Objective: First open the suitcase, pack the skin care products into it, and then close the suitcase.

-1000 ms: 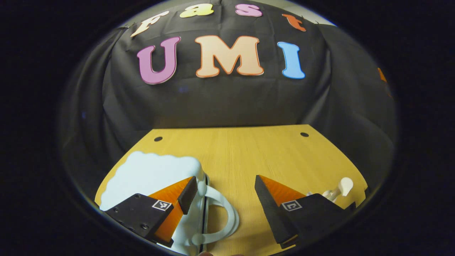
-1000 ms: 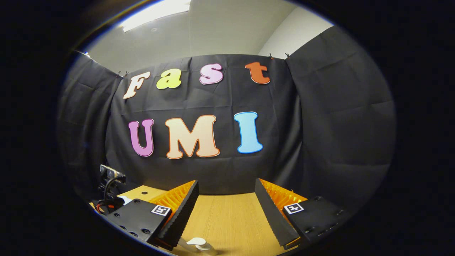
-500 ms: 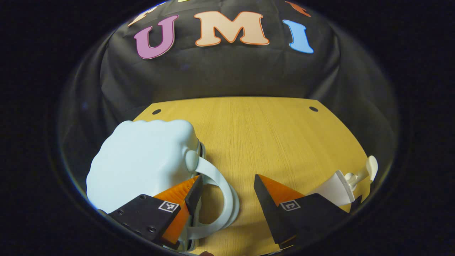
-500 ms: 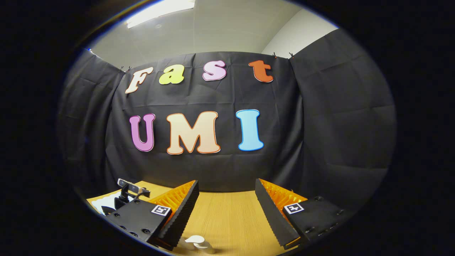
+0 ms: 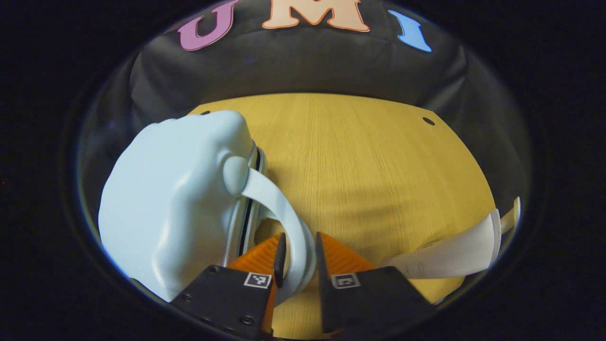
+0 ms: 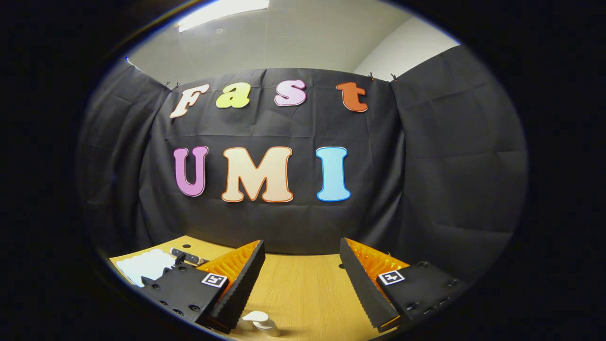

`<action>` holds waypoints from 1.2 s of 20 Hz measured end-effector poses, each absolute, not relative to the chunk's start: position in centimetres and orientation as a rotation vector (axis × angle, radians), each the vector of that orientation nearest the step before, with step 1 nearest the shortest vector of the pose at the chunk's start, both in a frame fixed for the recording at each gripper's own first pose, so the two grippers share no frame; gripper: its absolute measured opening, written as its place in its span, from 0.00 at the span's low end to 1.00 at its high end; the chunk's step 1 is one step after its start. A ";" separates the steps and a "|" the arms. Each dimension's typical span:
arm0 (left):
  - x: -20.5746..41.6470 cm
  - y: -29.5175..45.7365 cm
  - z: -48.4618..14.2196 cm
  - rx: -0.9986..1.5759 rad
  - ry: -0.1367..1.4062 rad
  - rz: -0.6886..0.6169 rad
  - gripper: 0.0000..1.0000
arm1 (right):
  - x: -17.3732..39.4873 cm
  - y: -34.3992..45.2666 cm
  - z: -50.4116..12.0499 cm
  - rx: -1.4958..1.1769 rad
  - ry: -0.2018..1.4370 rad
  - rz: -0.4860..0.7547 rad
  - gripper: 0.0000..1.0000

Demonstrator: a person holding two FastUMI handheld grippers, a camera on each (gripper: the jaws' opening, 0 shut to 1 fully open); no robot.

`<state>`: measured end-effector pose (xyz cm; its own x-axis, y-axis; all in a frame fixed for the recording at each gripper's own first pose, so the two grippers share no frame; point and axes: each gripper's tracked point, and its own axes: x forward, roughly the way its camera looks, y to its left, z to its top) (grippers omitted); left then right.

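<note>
Half-hidden suitcase handle [image 5: 296, 246] between left gripper [image 5: 297, 253] fingers

1. A small pale blue hard-shell suitcase [image 5: 170, 199] with a lumpy, cloud-like outline lies on the left part of the yellow wooden table [image 5: 369, 156]. It is closed, with a dark seam along its right edge.
2. Its pale blue looped carry handle [image 5: 279, 208] arches out from the right edge, and its outer curve sits between two gripper fingers.
3. A white skin care tube [image 5: 450, 248] lies on its side at the table's right edge, its flat cap end pointing right.
4. In the right gripper view, the suitcase [image 6: 144, 265] shows at far left.
</note>
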<state>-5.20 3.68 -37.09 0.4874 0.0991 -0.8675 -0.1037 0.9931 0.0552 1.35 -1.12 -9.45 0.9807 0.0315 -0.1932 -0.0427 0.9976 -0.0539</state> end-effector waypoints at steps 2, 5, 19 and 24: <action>-4.5 3.8 -36.5 0.002 1.034 0.117 0.25 | 1.3 -0.7 -9.4 -0.057 0.189 0.046 0.99; -4.5 3.4 -36.3 -0.001 1.062 0.082 0.07 | 1.4 0.0 -9.2 -0.055 0.175 0.063 0.99; -1.6 5.4 -26.3 0.058 0.894 0.050 0.00 | 2.0 2.5 -9.6 -0.008 0.166 0.124 0.99; -1.4 9.4 -19.9 0.031 0.824 0.034 0.00 | 3.0 5.0 -9.1 0.005 0.139 0.155 0.99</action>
<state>-1.40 9.36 -19.90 0.6791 0.0427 -0.7328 -0.0182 0.9990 0.0413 2.99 5.03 -9.06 0.9783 0.1545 -0.1379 -0.1538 0.9880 0.0153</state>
